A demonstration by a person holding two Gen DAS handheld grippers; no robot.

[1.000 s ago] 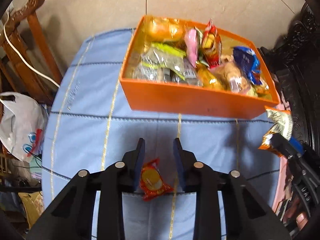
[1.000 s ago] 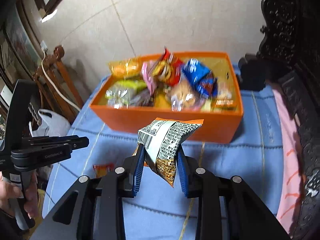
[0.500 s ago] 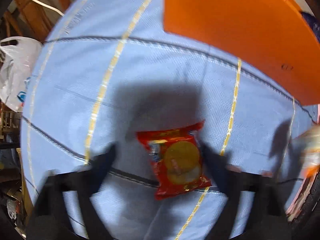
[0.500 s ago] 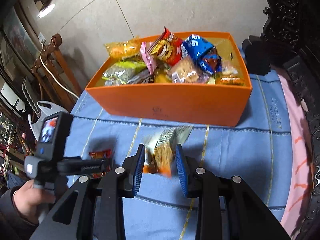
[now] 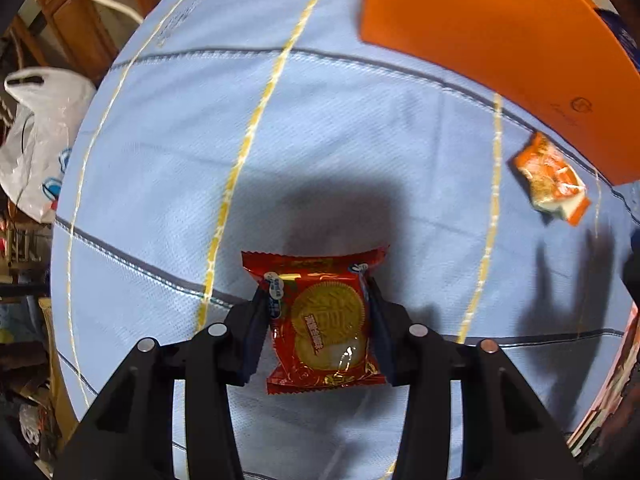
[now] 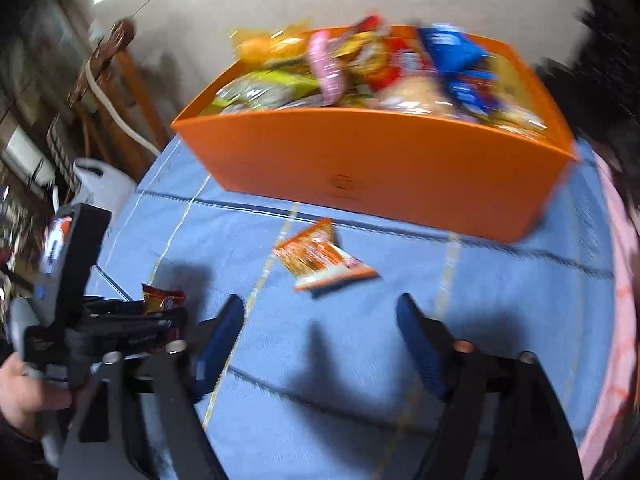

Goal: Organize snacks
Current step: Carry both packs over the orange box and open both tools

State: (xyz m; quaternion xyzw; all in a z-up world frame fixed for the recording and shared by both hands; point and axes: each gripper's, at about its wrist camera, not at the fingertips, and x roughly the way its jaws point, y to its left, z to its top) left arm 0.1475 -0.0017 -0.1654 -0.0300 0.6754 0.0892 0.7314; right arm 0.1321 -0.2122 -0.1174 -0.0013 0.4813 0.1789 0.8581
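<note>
Red foil biscuit packet (image 5: 326,320) flat on blue quilted tablecloth (image 5: 360,140), flanked by left gripper (image 5: 318,300) pads, both touching packet sides. Orange-white snack pouch (image 6: 322,258) lying loose on cloth near orange cardboard box (image 6: 360,168) full of snacks. Right gripper (image 6: 320,316) spread wide, nothing between fingers.

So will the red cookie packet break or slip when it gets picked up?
The red cookie packet looks small and probably light. Its shiny wrapper could be slippery, though the left gripper has a finger on each side. The round cookies pictured are likely brittle, so a hard squeeze might crack them.
</note>
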